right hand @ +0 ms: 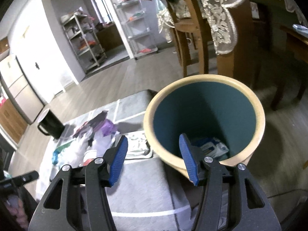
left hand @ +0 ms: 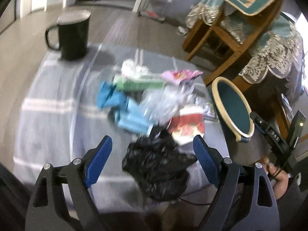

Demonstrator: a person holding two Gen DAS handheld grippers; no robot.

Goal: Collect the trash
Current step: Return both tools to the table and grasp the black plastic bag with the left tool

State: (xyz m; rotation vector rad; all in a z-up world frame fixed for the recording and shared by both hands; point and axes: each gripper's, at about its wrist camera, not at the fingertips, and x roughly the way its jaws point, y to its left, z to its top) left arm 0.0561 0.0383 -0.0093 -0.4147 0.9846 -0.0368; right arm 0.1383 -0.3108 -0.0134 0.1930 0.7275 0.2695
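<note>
While the left gripper [left hand: 152, 161] hangs with its blue ribbed fingers [left hand: 99, 159] spread wide, a crumpled black plastic bag [left hand: 156, 171] lies on the cloth below, showing in the gap between them; neither pad touches it. That bag is the nearest piece of a blurred heap of trash on a grey cloth with pale stripes [left hand: 48, 119] spread over the wooden floor [left hand: 25, 44]. Beyond it lie a red and white wrapper [left hand: 187, 124], a light blue crumpled wrapper [left hand: 123, 107], a clear plastic film [left hand: 163, 102], a green flat packet [left hand: 138, 83] and a pink printed packet [left hand: 181, 75]. A black mug with a handle [left hand: 74, 35] stands at the far left of the cloth, well apart from the heap.

To the right of the heap a round bin with a cream rim and dark green inside [left hand: 233, 105] stands just beside the cloth. Seen from the right wrist, the right gripper [right hand: 154, 159] holds nothing, its fingers apart: the right one reaches over the bin's [right hand: 250, 94] near rim, the left one stays outside above the cloth [right hand: 138, 192]. A blue and white packet [right hand: 209, 146] lies at the bottom of the bin. A wooden chair with a green lace-edged cover [left hand: 240, 19] stands behind it.
</note>
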